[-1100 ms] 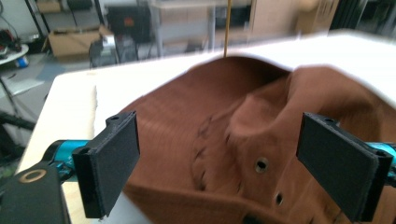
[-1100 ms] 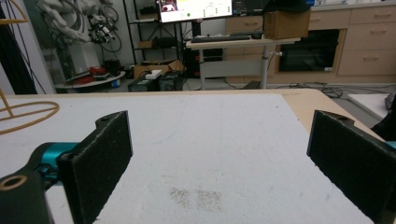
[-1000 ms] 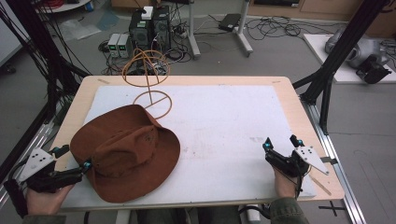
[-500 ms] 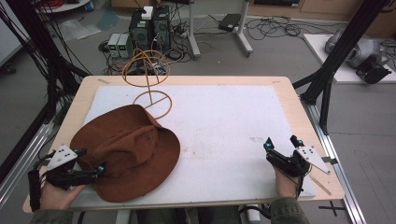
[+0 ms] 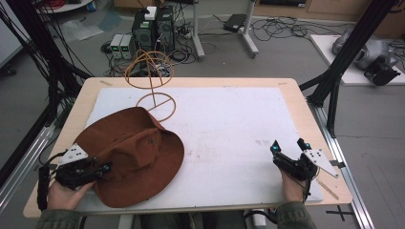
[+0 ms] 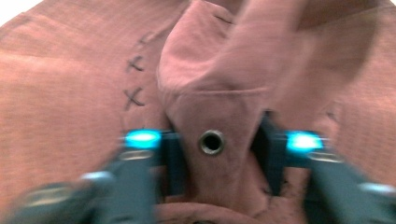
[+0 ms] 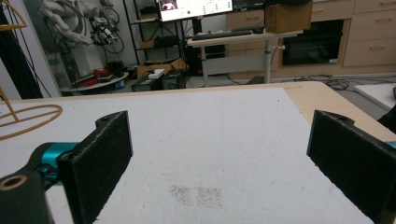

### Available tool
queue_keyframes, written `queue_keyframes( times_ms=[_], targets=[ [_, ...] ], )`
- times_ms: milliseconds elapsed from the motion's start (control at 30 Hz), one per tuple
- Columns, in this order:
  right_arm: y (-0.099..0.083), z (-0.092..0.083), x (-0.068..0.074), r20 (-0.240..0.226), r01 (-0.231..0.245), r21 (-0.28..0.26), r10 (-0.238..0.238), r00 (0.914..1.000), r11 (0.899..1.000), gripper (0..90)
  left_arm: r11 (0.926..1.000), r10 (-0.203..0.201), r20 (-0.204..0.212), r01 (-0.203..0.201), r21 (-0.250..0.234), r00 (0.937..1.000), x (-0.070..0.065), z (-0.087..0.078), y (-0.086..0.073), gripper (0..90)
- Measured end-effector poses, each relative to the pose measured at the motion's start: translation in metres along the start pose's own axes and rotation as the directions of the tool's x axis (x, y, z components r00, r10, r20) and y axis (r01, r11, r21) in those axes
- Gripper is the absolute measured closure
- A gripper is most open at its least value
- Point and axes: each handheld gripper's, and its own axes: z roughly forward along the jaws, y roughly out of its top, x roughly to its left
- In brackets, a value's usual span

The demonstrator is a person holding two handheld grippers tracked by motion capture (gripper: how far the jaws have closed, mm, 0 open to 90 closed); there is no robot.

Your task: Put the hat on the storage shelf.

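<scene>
High view: a brown hat [image 5: 131, 160] lies at the counter's [image 5: 296, 102] near left, the left gripper [image 5: 102, 168] low against its brim; the right gripper [image 5: 289, 147] rests near right.

Left gripper view: jaws straddle a crown fold, not yet clamped.

Right gripper view: jaws spread wide, empty.

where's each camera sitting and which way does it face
High view: above the person's side, looking forward and down at the brown felt hat and tan wire stand; both forearms and hand-held grippers show.
Left gripper view: on the left hand-held gripper, against the hat's crown; its jaws straddle a fold.
Right gripper view: on the right hand-held gripper, low over the white mat; jaws apart.
Shared: hat; stand, mat.
</scene>
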Motion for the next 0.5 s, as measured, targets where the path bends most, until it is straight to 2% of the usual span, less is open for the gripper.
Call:
queue_keyframes(
  times_ms=[33, 67, 167, 267, 333, 400, 467, 500],
  targets=[
    [0.0, 0.0, -0.001, -0.001, 0.004, 0.001, -0.004, 1.0, 1.0, 6.0, 0.9999, 0.013, -0.005, -0.013, -0.005, 0.9999, -0.001, 0.0, -0.001, 83.3],
    [0.0, 0.0, -0.001, 0.0, 0.003, 0.001, -0.003, 1.0, 1.0, 6.0, 0.9995, 0.028, -0.007, -0.028, -0.016, 0.9996, -0.002, 0.0, -0.001, 87.1],
    [0.0, 0.001, 0.0, -0.001, 0.007, -0.001, -0.007, 1.0, 1.0, 6.1, 0.9988, 0.03, -0.011, -0.03, -0.038, 0.9995, -0.003, -0.001, -0.004, 88.2],
    [0.0, 0.001, 0.0, -0.001, 0.012, 0.008, -0.012, 0.9999, 1.0, 6.0, 0.9934, 0.04, -0.013, -0.041, -0.107, 0.9991, -0.005, -0.004, -0.008, 88.4],
    [-0.001, 0.001, 0.0, -0.002, 0.016, 0.01, -0.016, 0.9999, 1.0, 6.0, 0.992, 0.049, -0.017, -0.05, -0.115, 0.9987, -0.006, -0.005, -0.009, 88.4],
    [-0.001, 0.002, 0.001, -0.002, 0.012, 0.013, -0.012, 0.9999, 1.0, 6.0, 0.9863, 0.057, -0.015, -0.058, -0.154, 0.9983, -0.009, -0.008, -0.009, 88.5],
    [-0.001, 0.002, 0.001, -0.002, 0.01, 0.015, -0.01, 0.9999, 1.0, 6.0, 0.9837, 0.058, -0.017, -0.06, -0.169, 0.9982, -0.01, -0.01, -0.008, 88.4],
    [-0.001, 0.002, 0.001, -0.002, 0.016, 0.013, -0.016, 0.9999, 1.0, 6.0, 0.9777, 0.057, -0.03, -0.062, -0.201, 0.9979, -0.011, -0.013, -0.007, 88.5]
  ],
)
